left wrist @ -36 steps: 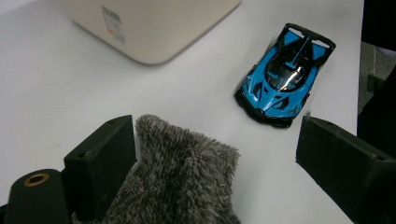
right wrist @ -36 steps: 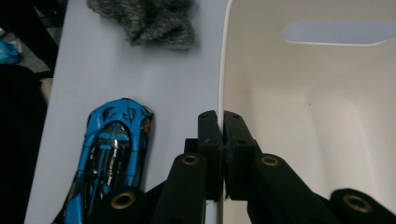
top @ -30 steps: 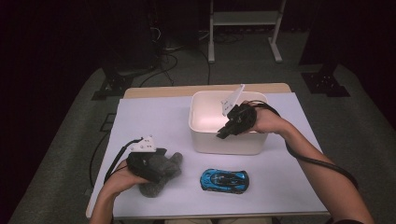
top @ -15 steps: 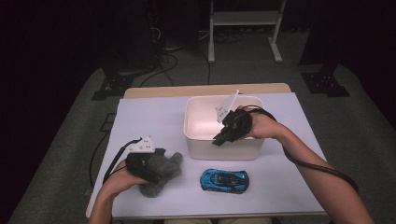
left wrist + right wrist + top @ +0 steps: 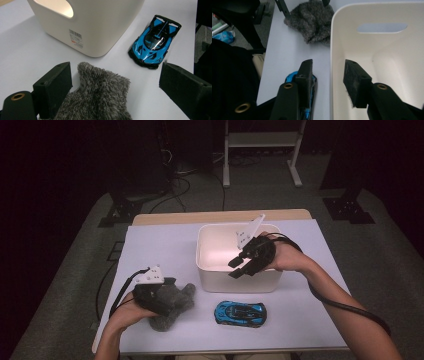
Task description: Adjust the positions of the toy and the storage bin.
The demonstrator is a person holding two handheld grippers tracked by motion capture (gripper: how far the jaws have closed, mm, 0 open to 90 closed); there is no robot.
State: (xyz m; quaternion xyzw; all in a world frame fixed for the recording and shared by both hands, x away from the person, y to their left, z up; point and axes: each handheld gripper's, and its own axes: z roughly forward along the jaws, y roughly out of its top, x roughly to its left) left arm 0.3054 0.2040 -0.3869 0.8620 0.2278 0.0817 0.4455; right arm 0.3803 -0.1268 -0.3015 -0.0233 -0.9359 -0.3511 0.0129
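A fuzzy grey plush cloth (image 5: 170,305) is lying in a soft lump just left of the smooth, rounded white plastic bin (image 5: 235,282), the landmark here. The left gripper (image 5: 167,302) is straddling it, jaws gaping wide, pads not pressing the pile. The left gripper view is showing the cloth's tapered end pointing toward the bin's barcode label (image 5: 75,38). The right gripper (image 5: 241,267) is hovering at the bin's front rim, its jaws having just been opening, one either side of that wall, gripping nothing. A glossy blue toy car (image 5: 240,313) is sitting in front of the bin, lengthwise along its front wall.
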